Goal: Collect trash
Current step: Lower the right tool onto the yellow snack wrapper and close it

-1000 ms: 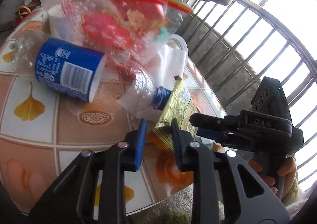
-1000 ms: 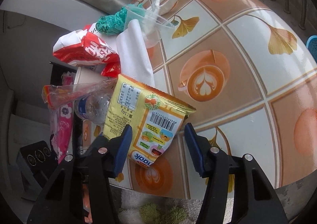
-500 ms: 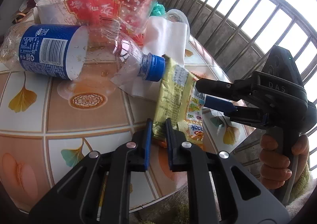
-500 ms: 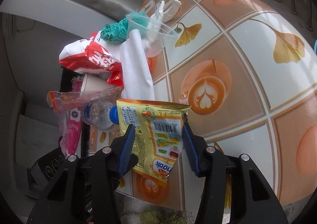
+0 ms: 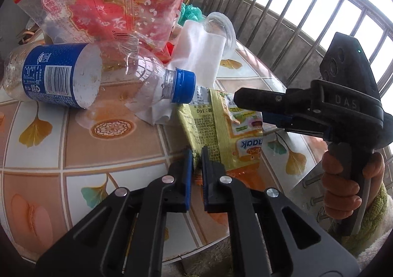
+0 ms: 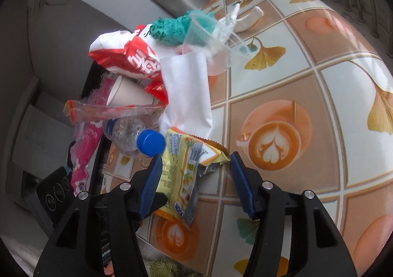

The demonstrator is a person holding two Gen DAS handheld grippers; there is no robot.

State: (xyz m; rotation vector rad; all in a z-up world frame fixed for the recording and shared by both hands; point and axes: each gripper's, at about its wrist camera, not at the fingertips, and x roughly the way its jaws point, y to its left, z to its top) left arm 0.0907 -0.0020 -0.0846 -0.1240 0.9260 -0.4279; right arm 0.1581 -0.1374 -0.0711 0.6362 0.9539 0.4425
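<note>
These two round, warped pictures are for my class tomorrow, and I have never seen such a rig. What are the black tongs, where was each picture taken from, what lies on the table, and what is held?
There is no robot: a person holds a handheld gripper in each hand, each carrying a fisheye camera looking along its fingers. The left camera shows the left gripper shut on the edge of the yellow snack wrapper, with the right gripper and the hand holding it visible alongside. The right camera shows the right gripper open around that same wrapper. On the tiled table lie a clear bottle with a blue cap, a white tissue, a clear plastic cup and a red bag.
</note>
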